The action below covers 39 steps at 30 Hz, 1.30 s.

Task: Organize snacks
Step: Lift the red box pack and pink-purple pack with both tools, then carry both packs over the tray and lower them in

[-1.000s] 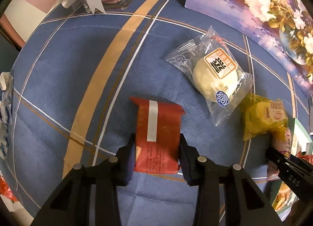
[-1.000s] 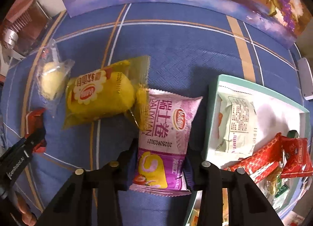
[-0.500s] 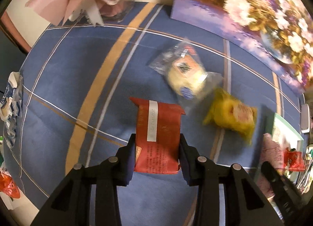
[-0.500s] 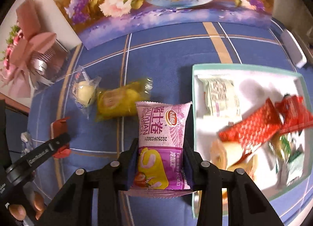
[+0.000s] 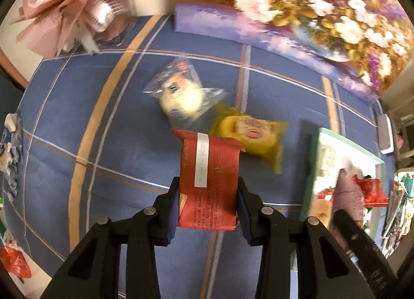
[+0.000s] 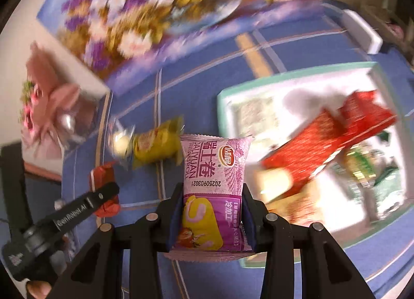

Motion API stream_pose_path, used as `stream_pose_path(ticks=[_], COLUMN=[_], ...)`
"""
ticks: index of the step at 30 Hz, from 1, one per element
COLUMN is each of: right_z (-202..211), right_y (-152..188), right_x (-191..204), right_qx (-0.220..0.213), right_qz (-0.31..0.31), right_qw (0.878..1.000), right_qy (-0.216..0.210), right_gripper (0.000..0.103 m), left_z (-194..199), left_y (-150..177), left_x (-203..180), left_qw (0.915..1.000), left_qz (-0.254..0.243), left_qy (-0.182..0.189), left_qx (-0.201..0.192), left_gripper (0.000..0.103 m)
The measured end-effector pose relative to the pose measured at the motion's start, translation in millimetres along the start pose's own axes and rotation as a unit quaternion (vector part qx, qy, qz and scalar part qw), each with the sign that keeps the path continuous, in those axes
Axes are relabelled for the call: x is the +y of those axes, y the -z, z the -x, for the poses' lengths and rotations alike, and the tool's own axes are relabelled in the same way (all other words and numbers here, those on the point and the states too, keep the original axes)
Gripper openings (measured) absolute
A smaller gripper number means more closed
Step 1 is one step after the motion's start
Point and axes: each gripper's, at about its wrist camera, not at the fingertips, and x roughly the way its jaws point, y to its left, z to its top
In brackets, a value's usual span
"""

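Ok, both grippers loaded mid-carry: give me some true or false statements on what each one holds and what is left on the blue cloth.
1. The left gripper is shut on a red snack packet. True.
2. The right gripper holds a yellow packet. False: it is shut on the pink Swiss roll packet.
3. The yellow cake packet lies on the blue tablecloth. True.
4. The clear-wrapped pastry is inside the white tray. False: it lies on the cloth, beside the yellow packet.
5. The white tray holds no snacks. False: red packets and others lie in it.
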Motion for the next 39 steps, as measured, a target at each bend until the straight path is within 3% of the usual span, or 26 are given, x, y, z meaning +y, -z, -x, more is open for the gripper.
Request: stream_pose_path(ticks=[7,18,27,31,39], right_z=[45.5,59.5,33.7,30.5,27.8], right_y=[-11.7,-5.4,-1.0,-1.7,-3.6], right_x=[-64.7,-137.1,-147.0,-141.9,-134.7], right_qx=[-0.050,-0.039,-0.002,0.001,0.005], right_qz=[-0.076,-0.157,-0.168,-0.160,-0.149], right_qw=[0.995,0.984,0.984,0.986,0.988], right_qy=[0.052,0.070,0.053,0.052,0.048], right_gripper=[0.042,0.043,0.043,0.043,0.044], left_z=[20.3,18.5,-6.4,-4.3,-1.5], left_y=[14.8,49.4,61.7,64.1,65.5], left_x=[-67.4,-156.0,-179.4,-184.2,-188.0], left_qw=[0.9959,0.9810,0.9762,0.9744,0.9743], left_qz=[-0.064,-0.176,-0.201,-0.206,-0.214], left_qy=[0.063,0.082,0.082,0.090,0.070], left_qx=[-0.012,-0.005,0.007,0.001,-0.009], left_gripper=[0.041,0.041,0.041,0.041,0.040])
